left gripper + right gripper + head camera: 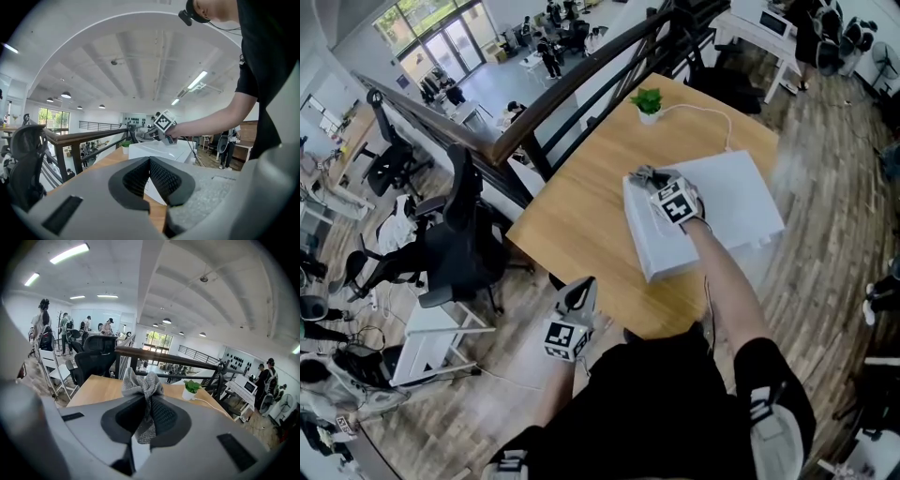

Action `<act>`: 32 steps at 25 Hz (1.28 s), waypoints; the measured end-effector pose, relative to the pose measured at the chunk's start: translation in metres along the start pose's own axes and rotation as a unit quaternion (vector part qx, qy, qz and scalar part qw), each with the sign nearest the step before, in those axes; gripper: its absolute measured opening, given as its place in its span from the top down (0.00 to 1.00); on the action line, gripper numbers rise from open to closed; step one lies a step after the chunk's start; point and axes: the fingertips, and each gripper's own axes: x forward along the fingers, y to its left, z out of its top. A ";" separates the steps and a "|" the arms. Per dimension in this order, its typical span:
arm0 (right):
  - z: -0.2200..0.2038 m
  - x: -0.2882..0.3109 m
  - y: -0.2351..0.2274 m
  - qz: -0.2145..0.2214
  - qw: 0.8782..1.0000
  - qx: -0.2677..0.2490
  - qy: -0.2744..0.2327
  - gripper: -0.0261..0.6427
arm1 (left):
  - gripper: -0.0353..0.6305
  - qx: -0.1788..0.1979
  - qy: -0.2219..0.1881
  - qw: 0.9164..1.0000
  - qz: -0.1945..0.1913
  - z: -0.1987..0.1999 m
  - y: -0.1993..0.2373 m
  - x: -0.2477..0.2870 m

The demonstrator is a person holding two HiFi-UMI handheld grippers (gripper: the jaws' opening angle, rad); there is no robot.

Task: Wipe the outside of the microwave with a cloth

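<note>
A white microwave (712,211) lies on the wooden table (581,225) in the head view. My right gripper (649,178) is at its top left corner, shut on a grey cloth (643,174). That cloth (141,385) bunches out between the jaws in the right gripper view. My left gripper (578,298) hangs below the table's near edge, away from the microwave, shut with nothing in it. The left gripper view shows the microwave (157,152) with the right gripper (146,135) over it.
A small potted plant (648,101) stands at the table's far edge, with a white cable (703,112) running to the microwave. A dark railing (572,89) borders the table's left side. Black office chairs (455,239) stand left of the table.
</note>
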 end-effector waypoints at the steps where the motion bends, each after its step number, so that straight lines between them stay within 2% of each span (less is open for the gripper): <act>1: -0.001 -0.008 -0.003 0.000 1.000 0.001 -0.004 0.91 | 0.95 0.005 0.003 1.000 -0.002 0.002 -0.002 0.003; 7: -0.016 -0.071 -0.028 -0.008 0.999 -0.005 -0.042 0.91 | 0.95 0.034 -0.019 0.999 -0.002 0.029 -0.020 0.027; 9: -0.024 -0.097 -0.037 -0.011 0.998 -0.012 -0.057 0.92 | 0.95 0.032 -0.016 0.999 0.001 0.037 -0.029 0.034; 12: -0.041 -0.133 -0.048 -0.015 0.997 -0.015 -0.074 0.92 | 0.95 0.038 -0.002 0.999 0.004 0.043 -0.040 0.040; 17: -0.080 -0.177 -0.053 -0.017 0.996 -0.018 -0.087 0.92 | 0.95 0.058 -0.022 0.998 0.014 0.064 -0.059 0.053; 20: -0.095 -0.199 -0.050 -0.014 0.995 -0.001 -0.102 0.92 | 0.95 0.059 -0.007 0.998 0.019 0.069 -0.072 0.060; 23: -0.110 -0.217 -0.046 -0.011 0.993 0.013 -0.116 0.92 | 0.95 0.074 -0.016 0.997 0.022 0.077 -0.082 0.070; 27: -0.130 -0.232 -0.049 -0.002 0.990 0.020 -0.141 0.92 | 0.95 0.071 -0.004 0.997 0.025 0.077 -0.098 0.079; 32: -0.163 -0.258 -0.066 -0.007 0.989 0.057 -0.140 0.92 | 0.95 0.055 -0.001 0.998 0.030 0.077 -0.123 0.085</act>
